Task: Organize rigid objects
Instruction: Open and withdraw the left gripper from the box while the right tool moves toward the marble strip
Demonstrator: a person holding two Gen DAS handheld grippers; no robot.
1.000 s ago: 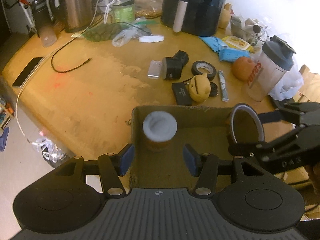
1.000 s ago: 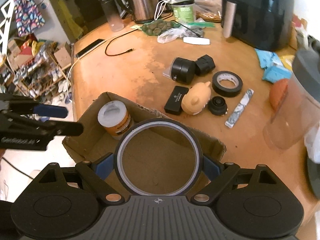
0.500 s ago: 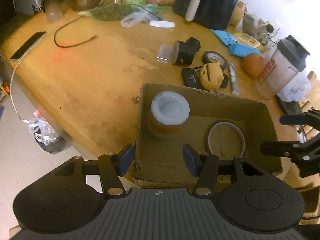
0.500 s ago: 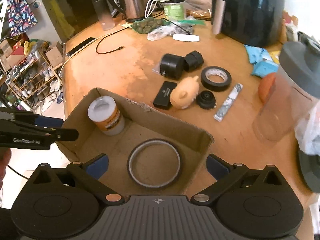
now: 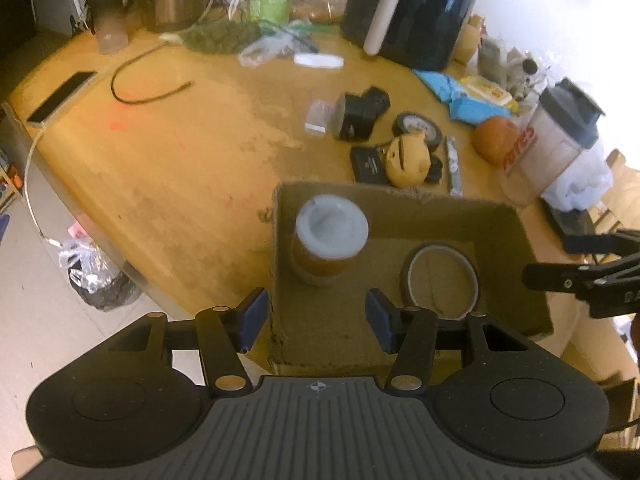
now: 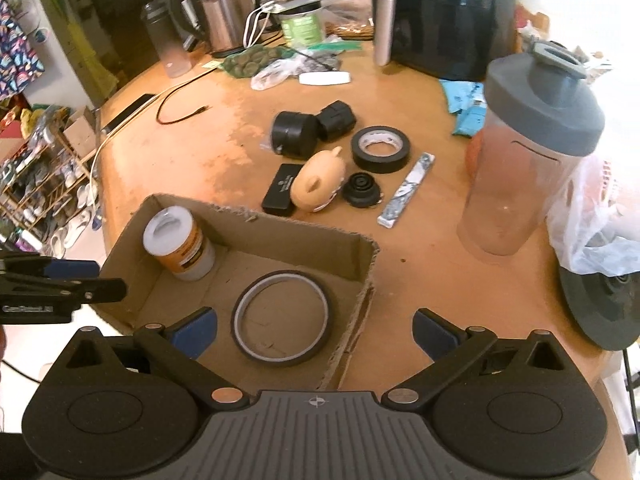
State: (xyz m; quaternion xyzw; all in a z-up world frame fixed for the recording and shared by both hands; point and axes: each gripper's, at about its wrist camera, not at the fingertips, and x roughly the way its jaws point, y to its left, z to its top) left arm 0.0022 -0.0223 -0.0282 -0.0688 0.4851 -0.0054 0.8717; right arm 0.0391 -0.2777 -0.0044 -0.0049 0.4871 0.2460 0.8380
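Observation:
A cardboard box (image 5: 400, 210) (image 6: 280, 236) sits at the table's near edge. Inside it stand a white-lidded jar with an orange label (image 5: 332, 228) (image 6: 176, 240) and a thin tape ring (image 5: 438, 247) (image 6: 280, 360) lying flat. My left gripper (image 5: 316, 318) is open and straddles the box's near left corner, one finger outside and one inside, holding nothing. My right gripper (image 6: 316, 330) stands wide open above the box's right wall, with the ring below it and apart from its pads. Beyond the box lie a black tape roll (image 6: 380, 148), a tan pig figure (image 6: 320, 180) and a black case (image 6: 280, 188).
A black cylinder (image 6: 294, 134), a small black cap (image 6: 362, 188) and a marbled bar (image 6: 408, 188) lie by the pig. A shaker bottle (image 6: 528, 152) stands right. An air fryer (image 6: 440, 8) and kettle (image 6: 220, 12) line the back. The table's edge (image 5: 100, 216) drops off left.
My right gripper let go of the tape ring, which now lies flat in the box, and its jaws opened wide as it drew back to the right. The left gripper kept its opening.

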